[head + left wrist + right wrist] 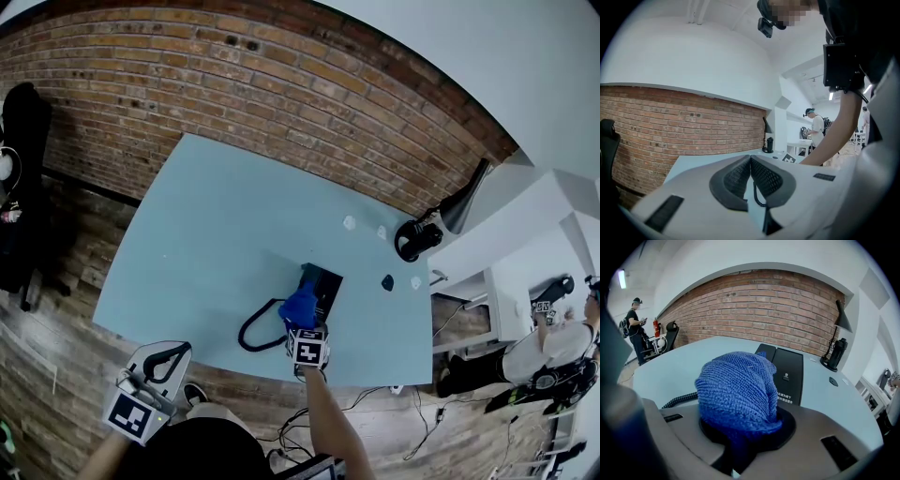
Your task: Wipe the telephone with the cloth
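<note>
By flat telephone, right gripper pinches ribbed cloth.

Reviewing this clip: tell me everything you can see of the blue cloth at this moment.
The cloth is bright blue, a ribbed, knit-looking fabric bunched into a rounded wad. The right gripper is shut on its lower end, so the wad bulges out ahead of the jaws. It sits over the near end of the black telephone on the pale blue table; whether it presses on the telephone cannot be told.
</note>
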Demonstrator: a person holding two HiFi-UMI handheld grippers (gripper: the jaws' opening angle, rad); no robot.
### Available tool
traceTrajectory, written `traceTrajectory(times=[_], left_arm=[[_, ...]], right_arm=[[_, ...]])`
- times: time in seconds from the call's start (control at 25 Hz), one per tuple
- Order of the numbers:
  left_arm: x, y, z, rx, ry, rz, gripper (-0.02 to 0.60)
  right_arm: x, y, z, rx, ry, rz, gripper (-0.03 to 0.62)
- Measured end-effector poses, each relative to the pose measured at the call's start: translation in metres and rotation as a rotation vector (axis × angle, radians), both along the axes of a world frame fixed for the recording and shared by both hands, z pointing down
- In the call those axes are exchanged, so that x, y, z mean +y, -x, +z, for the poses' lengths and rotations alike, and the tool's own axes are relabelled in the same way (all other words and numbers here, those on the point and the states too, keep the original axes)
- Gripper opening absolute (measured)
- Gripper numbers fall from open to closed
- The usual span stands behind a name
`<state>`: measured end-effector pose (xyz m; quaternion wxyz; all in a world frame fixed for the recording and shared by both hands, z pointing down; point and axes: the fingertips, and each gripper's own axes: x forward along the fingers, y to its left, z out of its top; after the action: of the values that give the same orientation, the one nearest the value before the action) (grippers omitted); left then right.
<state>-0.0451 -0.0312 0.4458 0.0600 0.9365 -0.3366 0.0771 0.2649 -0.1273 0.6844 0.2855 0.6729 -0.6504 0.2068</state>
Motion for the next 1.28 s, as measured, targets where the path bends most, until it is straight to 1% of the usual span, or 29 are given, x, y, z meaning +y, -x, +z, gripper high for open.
traceTrajectory(times=[0.28, 0.36, 0.4, 0.48, 0.52, 0.56, 0.64, 0.76, 0.88, 0.96, 1.04, 1.2, 1.28], left_arm=[[0.003, -0.003, 0.003, 0.001, 0.011, 0.012, 0.021], [0.002, -0.003, 0.004, 0.004, 0.012, 0.011, 0.021], [0.002, -0.004, 0.003, 0.005, 0.011, 0.011, 0.021], [0.003, -0.005, 0.001, 0.004, 0.011, 0.013, 0.021], [0.003, -0.005, 0.0, 0.003, 0.012, 0.014, 0.021], [0.003, -0.005, -0.001, 0.004, 0.014, 0.013, 0.021], [0.001, -0.006, -0.001, 0.005, 0.018, 0.011, 0.021], [-0.001, -0.006, 0.001, 0.001, 0.012, 0.008, 0.021], [0.0, -0.005, 0.003, -0.005, 0.02, 0.001, 0.021], [-0.002, -0.002, 0.004, -0.008, 0.03, -0.011, 0.021], [-0.004, 0.002, 0.005, -0.016, 0.036, -0.024, 0.021], [-0.006, 0.004, 0.007, -0.005, 0.045, -0.031, 0.021], [-0.006, 0.011, 0.008, 0.002, 0.05, -0.045, 0.021]], right_arm=[[0.016, 0.008, 0.009, -0.003, 0.006, -0.004, 0.101], [0.02, 0.01, 0.013, -0.006, 0.024, -0.009, 0.101], [0.023, 0.012, 0.013, -0.008, 0.044, -0.027, 0.101], [0.023, 0.019, 0.0, -0.006, 0.065, -0.101, 0.101], [0.018, 0.021, -0.015, 0.004, 0.042, -0.146, 0.101], [0.008, 0.021, -0.035, 0.02, -0.002, -0.183, 0.101], [-0.023, 0.013, -0.081, 0.052, -0.106, -0.213, 0.101], [-0.07, -0.013, -0.137, 0.037, -0.215, -0.17, 0.101], [-0.097, -0.038, -0.157, 0.036, -0.242, -0.127, 0.101], [-0.107, -0.048, -0.15, 0.047, -0.226, -0.107, 0.101], [-0.112, -0.055, -0.13, 0.051, -0.187, -0.072, 0.101], [-0.1, -0.076, -0.067, 0.024, -0.021, -0.003, 0.101], [-0.097, -0.07, -0.054, -0.005, -0.009, -0.009, 0.101]])
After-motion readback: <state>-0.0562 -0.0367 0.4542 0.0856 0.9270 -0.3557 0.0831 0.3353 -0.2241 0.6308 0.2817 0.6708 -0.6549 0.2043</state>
